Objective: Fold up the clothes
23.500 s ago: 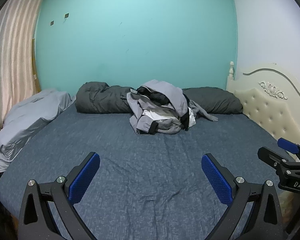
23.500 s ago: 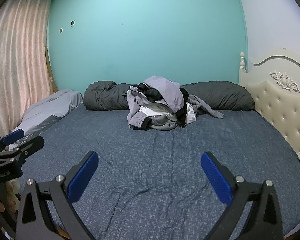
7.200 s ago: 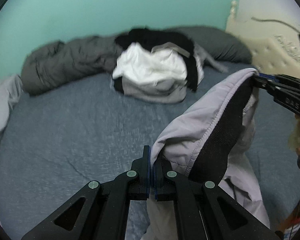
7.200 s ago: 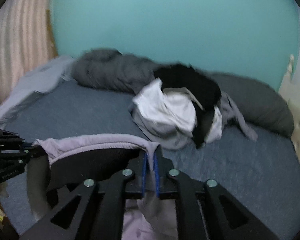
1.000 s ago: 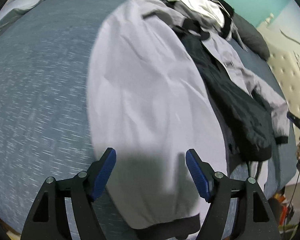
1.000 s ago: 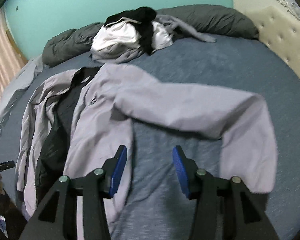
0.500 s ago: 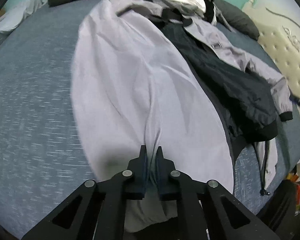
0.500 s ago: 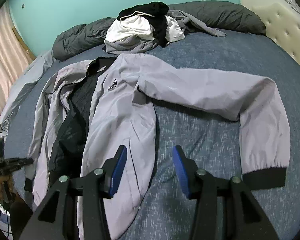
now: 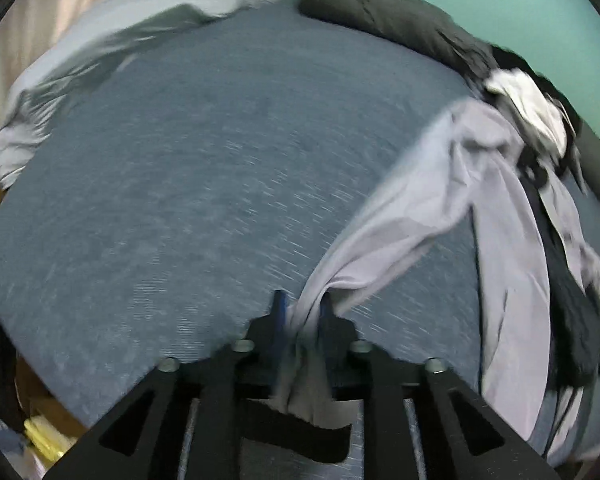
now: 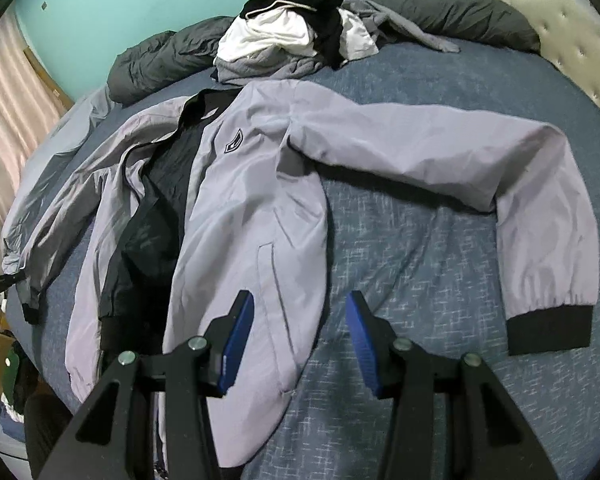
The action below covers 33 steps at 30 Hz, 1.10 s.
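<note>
Meanwhile left tool [image 9: 302, 312], jaws opening, carries jacket [image 10: 252, 200] sleeve; right tool [image 10: 298, 340] gapes, pile [image 10: 296, 36] behind.

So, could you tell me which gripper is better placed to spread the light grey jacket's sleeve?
Left: the left gripper has that sleeve between its opening jaws; the right gripper hovers open and empty.

Two hand-held tools, both matt black. Left gripper [image 9: 300, 312]: angular black arms with triangular cut-outs, round silver screw heads along the tops, slim blue pads on the inner faces of the fingers [image 9: 278, 312], all blurred. Right gripper [image 10: 300, 340]: same black frame, same triangular openings, four silver screws in a row, long ribbed blue pads [image 10: 236, 344] with rounded tips. Fingers widening toward the base, edges bevelled. No markings legible on either tool.
</note>
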{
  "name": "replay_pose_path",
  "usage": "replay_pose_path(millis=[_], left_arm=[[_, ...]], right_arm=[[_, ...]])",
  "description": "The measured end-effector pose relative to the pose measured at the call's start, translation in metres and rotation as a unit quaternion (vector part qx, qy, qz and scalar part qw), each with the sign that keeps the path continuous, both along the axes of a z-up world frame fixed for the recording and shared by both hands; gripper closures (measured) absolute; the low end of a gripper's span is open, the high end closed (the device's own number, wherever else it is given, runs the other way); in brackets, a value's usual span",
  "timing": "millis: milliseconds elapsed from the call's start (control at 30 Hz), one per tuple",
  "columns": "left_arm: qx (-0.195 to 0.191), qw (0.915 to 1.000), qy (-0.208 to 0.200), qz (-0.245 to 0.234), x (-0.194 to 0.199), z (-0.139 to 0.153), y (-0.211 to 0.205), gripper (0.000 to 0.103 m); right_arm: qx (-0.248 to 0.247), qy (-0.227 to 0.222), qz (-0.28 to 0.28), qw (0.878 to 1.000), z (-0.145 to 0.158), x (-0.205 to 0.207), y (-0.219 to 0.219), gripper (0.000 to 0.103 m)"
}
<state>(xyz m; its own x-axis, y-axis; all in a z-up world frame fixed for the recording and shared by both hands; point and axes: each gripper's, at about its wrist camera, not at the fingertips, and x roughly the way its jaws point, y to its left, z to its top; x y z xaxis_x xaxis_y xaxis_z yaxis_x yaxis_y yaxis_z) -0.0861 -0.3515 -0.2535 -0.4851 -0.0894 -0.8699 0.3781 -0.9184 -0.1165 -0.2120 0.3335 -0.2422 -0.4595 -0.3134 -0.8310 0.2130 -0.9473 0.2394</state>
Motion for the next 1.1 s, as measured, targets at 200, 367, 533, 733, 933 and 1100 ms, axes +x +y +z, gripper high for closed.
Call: replay_pose_path(millis=[200,367,533,733,933,1100], left_arm=[[-0.018,0.9972,0.007,-0.072,-0.001,-0.005,0.054,0.044],[0.064,0.9890,-0.017,-0.132,-0.006,-0.033,0.098,0.040],[0.119,0.9746,-0.057,-0.181,-0.008,-0.068,0.150,0.039],[0.160,0.9630,-0.094,-0.196,-0.014,-0.099,0.187,0.035],[0.161,0.9617,-0.090,-0.203,-0.020,-0.106,0.205,0.031],[0.150,0.9584,-0.083,-0.228,-0.016,-0.100,0.221,0.069]], right_arm=[[-0.010,-0.027,-0.003,1.000,-0.014,-0.001,-0.003,0.052],[-0.012,-0.048,0.004,0.999,-0.024,0.002,-0.008,0.050],[-0.013,-0.086,0.012,0.996,-0.047,0.003,-0.014,0.044],[-0.024,-0.121,0.014,0.992,-0.076,0.006,-0.023,0.036],[-0.041,-0.135,0.013,0.990,-0.096,0.005,-0.030,0.034],[-0.048,-0.124,0.034,0.991,-0.094,0.009,-0.038,0.076]])
